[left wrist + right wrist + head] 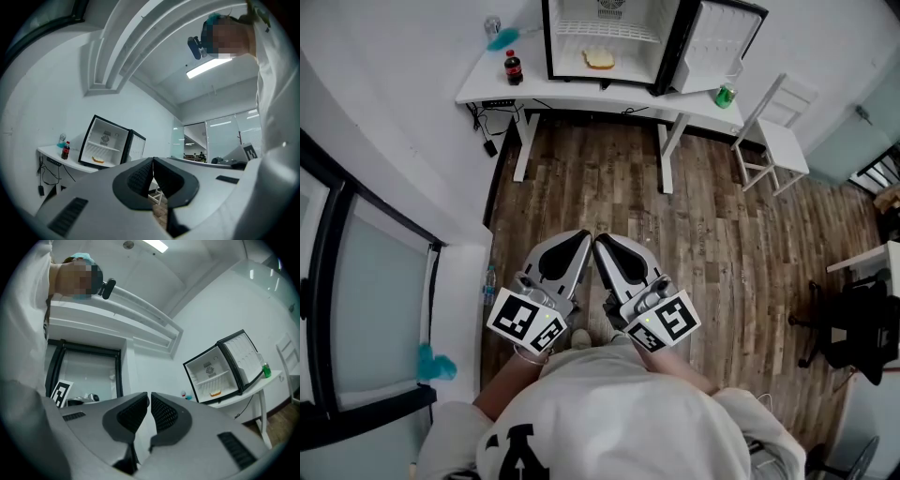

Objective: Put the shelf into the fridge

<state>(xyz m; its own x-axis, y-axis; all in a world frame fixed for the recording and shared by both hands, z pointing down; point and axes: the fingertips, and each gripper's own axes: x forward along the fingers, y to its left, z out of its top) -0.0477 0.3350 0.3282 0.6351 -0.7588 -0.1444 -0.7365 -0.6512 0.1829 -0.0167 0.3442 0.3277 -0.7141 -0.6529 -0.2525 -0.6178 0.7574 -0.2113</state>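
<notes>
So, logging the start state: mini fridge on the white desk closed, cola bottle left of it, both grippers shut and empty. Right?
No: the mini fridge is open, door swung right, as the head view shows. The cola bottle on the white desk and the shut, empty left gripper and right gripper are correct.

Far fridge (633, 52) blk outside, white inside. Table (487, 89) & chair (783, 131) white. Floor (609, 178) brown wood planks. Far-left bottle (514, 67) dark w/ red cap; far-right bottle (726, 95) green. Near, left gripper (584, 236) & right gripper (600, 242) grey, blk/wht square markers.
</notes>
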